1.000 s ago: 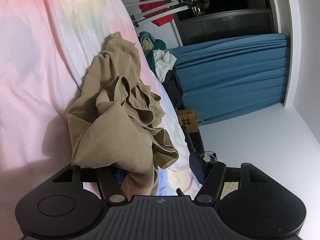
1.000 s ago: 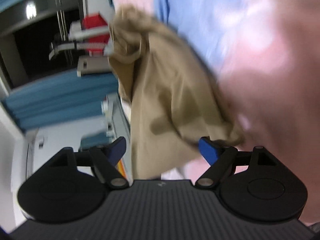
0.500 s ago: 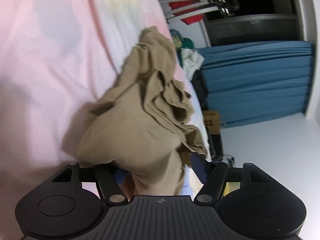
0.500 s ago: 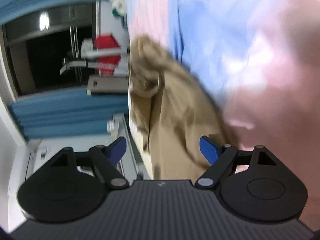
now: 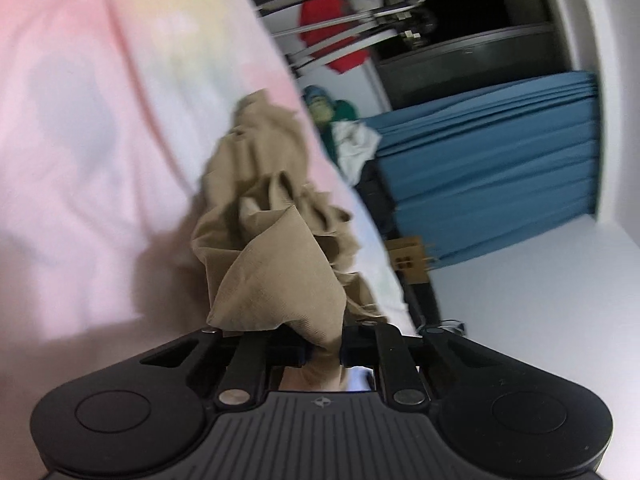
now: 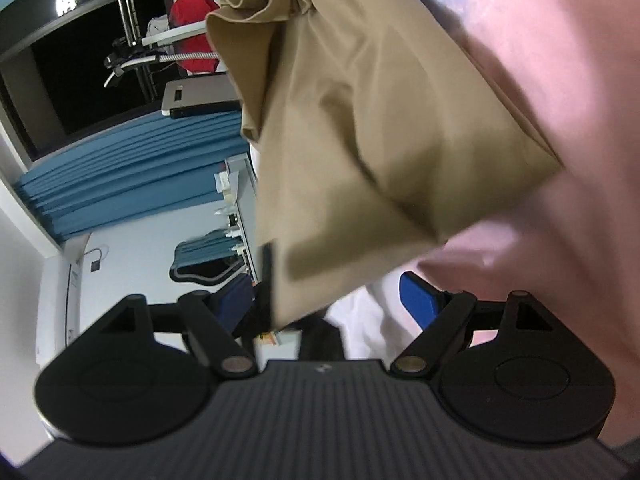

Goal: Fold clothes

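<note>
Pinching tan garment (image 5: 276, 264) in closed left claw (image 5: 320, 350), right claw (image 6: 328, 304) spread wide, gripping nothing

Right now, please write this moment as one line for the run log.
step: picking up | left gripper: shut on tan garment | right gripper: open, garment edge between its fingers | surface: pink bedsheet

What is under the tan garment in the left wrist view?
The tan garment lies bunched on a pink pastel bedsheet, one end pinched in the left gripper. Whatever sits beneath its folds is covered.
</note>
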A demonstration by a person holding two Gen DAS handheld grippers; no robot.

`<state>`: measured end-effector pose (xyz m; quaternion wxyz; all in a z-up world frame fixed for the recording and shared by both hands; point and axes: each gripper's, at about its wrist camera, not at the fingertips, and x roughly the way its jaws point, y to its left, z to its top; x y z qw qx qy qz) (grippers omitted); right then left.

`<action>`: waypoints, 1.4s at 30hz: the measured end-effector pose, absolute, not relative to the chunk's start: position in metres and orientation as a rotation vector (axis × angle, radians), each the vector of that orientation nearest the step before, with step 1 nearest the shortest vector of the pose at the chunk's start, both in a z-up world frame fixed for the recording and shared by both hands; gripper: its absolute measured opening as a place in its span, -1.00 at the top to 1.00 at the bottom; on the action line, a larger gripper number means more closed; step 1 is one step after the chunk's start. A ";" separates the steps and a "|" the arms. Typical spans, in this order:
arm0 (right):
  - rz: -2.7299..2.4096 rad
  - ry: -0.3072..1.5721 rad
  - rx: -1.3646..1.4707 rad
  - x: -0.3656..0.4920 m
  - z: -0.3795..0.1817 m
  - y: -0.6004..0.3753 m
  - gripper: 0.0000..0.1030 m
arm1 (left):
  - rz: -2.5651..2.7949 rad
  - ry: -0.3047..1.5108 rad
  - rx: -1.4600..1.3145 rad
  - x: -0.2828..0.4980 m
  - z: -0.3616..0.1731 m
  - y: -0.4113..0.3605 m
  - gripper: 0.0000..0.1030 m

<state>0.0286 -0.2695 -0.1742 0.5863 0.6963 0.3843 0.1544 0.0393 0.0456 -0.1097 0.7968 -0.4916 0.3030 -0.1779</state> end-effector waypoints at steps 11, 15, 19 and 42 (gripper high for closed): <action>0.146 0.655 1.364 0.026 -0.134 -0.308 0.37 | -0.380 0.664 -1.056 0.034 -0.104 0.045 0.74; 0.063 0.642 1.237 0.013 -0.130 -0.316 0.73 | -0.377 0.665 -1.030 0.033 -0.099 0.039 0.75; 0.060 0.609 1.213 0.015 -0.109 -0.327 0.79 | -0.350 0.677 -1.036 0.030 -0.076 0.036 0.79; 0.192 0.611 1.263 -0.089 -0.059 -0.326 0.80 | -0.296 0.757 -1.109 -0.094 -0.028 0.075 0.80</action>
